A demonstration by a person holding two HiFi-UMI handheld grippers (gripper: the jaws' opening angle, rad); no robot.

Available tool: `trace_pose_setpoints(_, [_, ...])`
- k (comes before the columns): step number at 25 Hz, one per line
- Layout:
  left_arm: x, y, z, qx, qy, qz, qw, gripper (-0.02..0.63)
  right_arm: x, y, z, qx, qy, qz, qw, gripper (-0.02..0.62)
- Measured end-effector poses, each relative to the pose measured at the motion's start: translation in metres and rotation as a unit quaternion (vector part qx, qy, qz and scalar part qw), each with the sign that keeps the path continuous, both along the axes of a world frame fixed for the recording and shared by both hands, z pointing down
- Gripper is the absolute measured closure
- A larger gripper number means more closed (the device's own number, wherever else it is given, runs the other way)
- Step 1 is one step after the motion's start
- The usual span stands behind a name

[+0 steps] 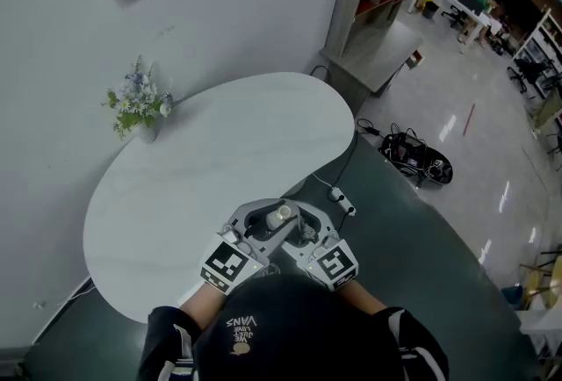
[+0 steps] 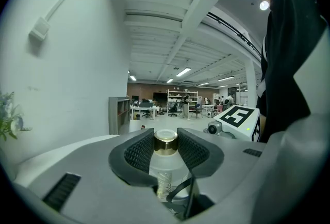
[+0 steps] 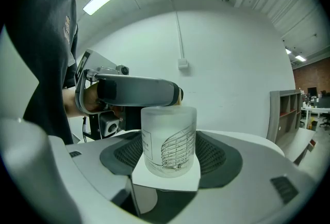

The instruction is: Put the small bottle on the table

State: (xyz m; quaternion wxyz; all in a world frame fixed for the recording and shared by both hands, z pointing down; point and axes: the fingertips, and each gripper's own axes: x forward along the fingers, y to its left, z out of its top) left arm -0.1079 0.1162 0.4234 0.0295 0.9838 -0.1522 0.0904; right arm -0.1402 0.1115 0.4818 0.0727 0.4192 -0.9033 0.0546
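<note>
The small frosted bottle (image 1: 281,215) with a gold cap (image 2: 166,142) is held between both grippers over the near edge of the white table (image 1: 193,177). My left gripper (image 2: 166,149) is shut on the cap, with its ribbed pads against both sides. My right gripper (image 3: 170,155) is shut on the frosted body (image 3: 169,138), which shows a line drawing and a label. A white flat piece lies under the bottle in the right gripper view. There the left gripper (image 3: 135,92) reaches in over the bottle's top. In the head view the two marker cubes sit close together below the bottle.
A small vase of flowers (image 1: 139,107) stands at the table's far left edge by the wall. A white cable with a power strip (image 1: 342,199) lies beside the table's right edge. A grey shelf unit (image 1: 373,15) and a black bag (image 1: 420,158) are on the floor to the right.
</note>
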Motion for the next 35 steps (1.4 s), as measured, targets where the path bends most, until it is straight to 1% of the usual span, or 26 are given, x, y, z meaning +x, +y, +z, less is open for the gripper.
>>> trace_pose_setpoints(4, [0.002, -0.03, 0.006, 0.002, -0.004, -0.026, 0.9997, 0.454, 0.002, -0.028, 0.007, -0.005, -0.003, -0.025, 1.0, 0.318])
trace_pose_setpoints(10, [0.016, -0.082, 0.011, -0.002, -0.003, -0.066, 0.9978, 0.454, 0.016, -0.077, 0.01, -0.014, -0.009, -0.061, 0.998, 0.318])
trace_pose_setpoints(16, [0.039, -0.14, 0.01, -0.001, 0.002, -0.1, 0.9949, 0.454, 0.04, -0.132, 0.01, -0.011, -0.011, -0.094, 0.995, 0.318])
trace_pose_setpoints(22, [0.064, -0.19, 0.012, 0.005, 0.003, -0.133, 0.9911, 0.454, 0.065, -0.182, 0.01, 0.001, -0.006, -0.122, 0.992, 0.318])
trace_pose_setpoints(28, [0.087, -0.227, 0.016, 0.008, 0.001, -0.159, 0.9872, 0.456, 0.092, -0.217, 0.02, -0.003, -0.011, -0.139, 0.99, 0.317])
trace_pose_setpoints(35, [0.109, -0.26, 0.033, 0.003, -0.004, -0.181, 0.9835, 0.454, 0.122, -0.247, 0.037, -0.019, -0.017, -0.139, 0.99, 0.316])
